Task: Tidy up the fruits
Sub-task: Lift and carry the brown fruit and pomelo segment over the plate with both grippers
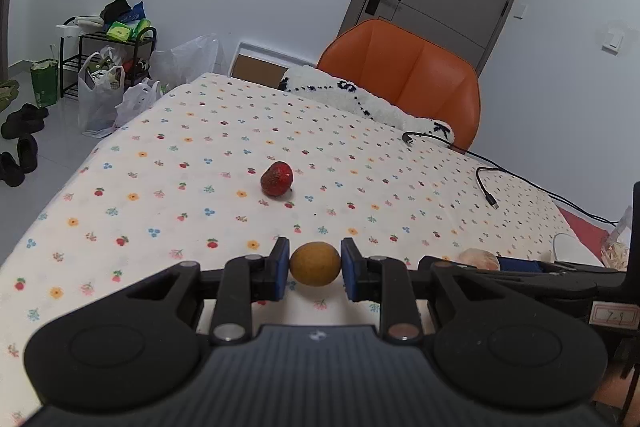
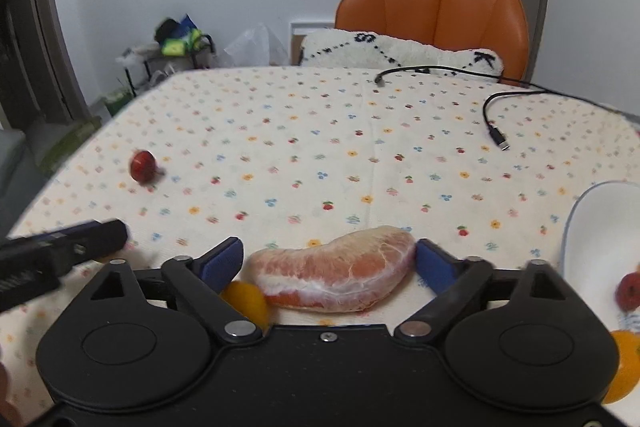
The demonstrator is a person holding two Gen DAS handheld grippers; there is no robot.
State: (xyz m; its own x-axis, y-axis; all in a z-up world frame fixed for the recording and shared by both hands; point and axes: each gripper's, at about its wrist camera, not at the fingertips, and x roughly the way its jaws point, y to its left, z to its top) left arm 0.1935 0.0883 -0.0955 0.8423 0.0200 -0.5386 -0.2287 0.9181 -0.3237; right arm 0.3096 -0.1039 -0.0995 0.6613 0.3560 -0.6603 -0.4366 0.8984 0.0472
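Note:
My left gripper (image 1: 315, 263) is shut on a small round yellow-brown fruit (image 1: 315, 263), held just above the flowered tablecloth. A red strawberry (image 1: 277, 178) lies further out on the cloth; it also shows in the right wrist view (image 2: 143, 166). My right gripper (image 2: 330, 263) holds a peeled pink pomelo segment (image 2: 334, 269) between its blue pads. A small yellow fruit (image 2: 246, 301) sits under its left finger. A white bowl (image 2: 596, 227) at the right edge holds a red fruit (image 2: 629, 291), with an orange (image 2: 624, 367) below it. The left gripper's finger (image 2: 64, 247) shows at the left.
A black USB cable (image 2: 494, 123) lies on the far right of the table. An orange chair (image 2: 436, 7) with a white fluffy cushion (image 2: 400, 53) stands behind the table. A shelf and plastic bags (image 1: 104, 83) stand on the floor to the left.

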